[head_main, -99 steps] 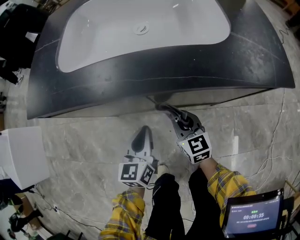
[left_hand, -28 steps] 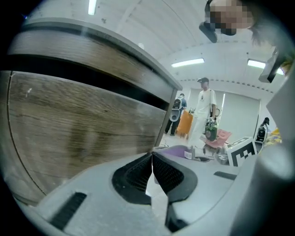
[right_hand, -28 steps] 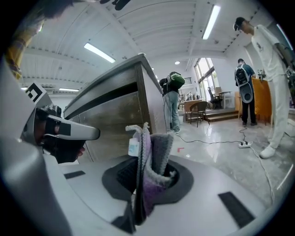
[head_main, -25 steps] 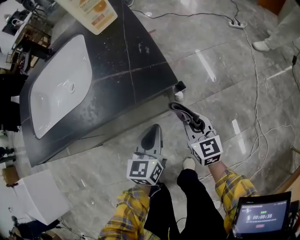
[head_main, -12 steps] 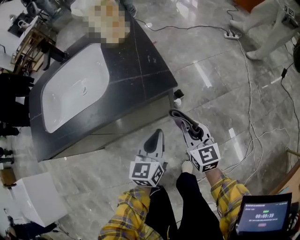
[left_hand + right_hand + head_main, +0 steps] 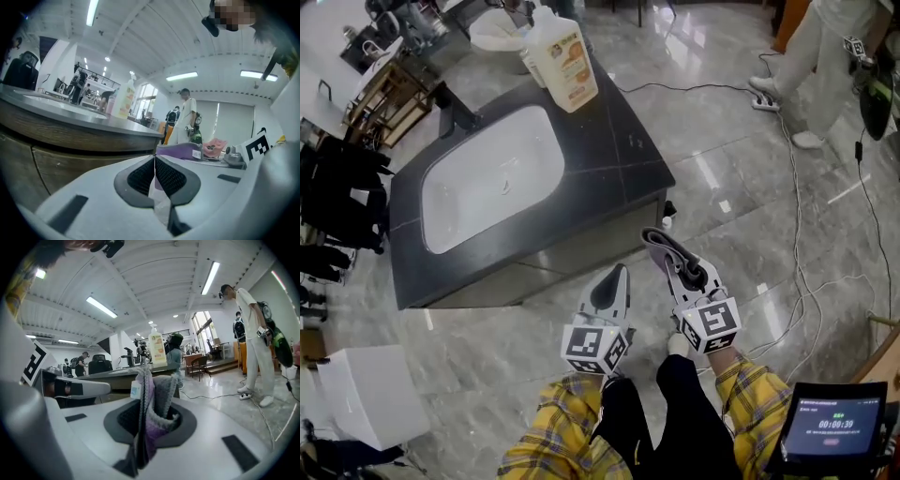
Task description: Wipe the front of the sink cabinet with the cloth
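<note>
The sink cabinet stands on a marble floor. Its dark worktop carries a white basin sunk into it. Only the basin's drain fitting shows at its bottom. At the far end of the worktop stands a large pump bottle with an orange label. It touches the worktop just beyond the basin's far rim, and its cream body does not show how full it is. In the right gripper view the same bottle rises above the worktop edge.

The right hand-held gripper has its jaws clamped on the cloth, a purple and grey knit with a small white tag. In the right gripper view the cloth stands up folded between the pads of that hand-held gripper and fills the gap. The cloth hangs near the cabinet's near right corner, out in front of it and apart from the cabinet front.

The left hand-held gripper is held just beside the right one, also in front of the cabinet. In its own view the left hand-held gripper has its pads pressed together with nothing gripped. The wooden cabinet front lies to its left.

A person in white stands well apart on the floor, near a power strip. A screen sits at the lower right.
</note>
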Demonstrator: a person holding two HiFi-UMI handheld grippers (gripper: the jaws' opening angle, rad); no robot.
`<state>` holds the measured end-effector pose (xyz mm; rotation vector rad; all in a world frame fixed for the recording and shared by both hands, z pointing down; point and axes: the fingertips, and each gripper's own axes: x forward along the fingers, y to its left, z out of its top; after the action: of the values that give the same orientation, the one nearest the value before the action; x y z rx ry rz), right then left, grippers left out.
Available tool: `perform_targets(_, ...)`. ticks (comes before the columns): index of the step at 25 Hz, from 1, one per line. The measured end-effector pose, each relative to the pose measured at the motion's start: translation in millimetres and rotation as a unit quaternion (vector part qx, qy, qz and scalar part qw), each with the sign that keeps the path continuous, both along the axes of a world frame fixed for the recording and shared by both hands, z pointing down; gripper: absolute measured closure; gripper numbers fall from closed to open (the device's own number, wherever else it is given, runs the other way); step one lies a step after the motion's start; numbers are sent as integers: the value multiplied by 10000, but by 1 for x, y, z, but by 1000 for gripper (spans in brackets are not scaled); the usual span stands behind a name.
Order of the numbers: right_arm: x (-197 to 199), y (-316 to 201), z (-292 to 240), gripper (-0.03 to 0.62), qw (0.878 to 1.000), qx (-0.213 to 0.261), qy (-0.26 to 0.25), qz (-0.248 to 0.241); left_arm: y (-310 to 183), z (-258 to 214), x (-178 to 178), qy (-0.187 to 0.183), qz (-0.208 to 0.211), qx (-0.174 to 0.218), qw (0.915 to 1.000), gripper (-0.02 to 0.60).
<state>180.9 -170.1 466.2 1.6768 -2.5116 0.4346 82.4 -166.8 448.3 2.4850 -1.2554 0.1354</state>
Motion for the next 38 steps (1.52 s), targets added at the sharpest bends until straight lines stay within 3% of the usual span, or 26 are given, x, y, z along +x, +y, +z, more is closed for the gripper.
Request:
perform_targets(18,-100,25,-125,551,9967,566,-208,-540,29,-113,-92,270,-476,692,9961,575)
perform_targets(38,-206,59,-216,551,9832,980,-563,-1430,77,-203,-212,527,-1290,1341,9811,575)
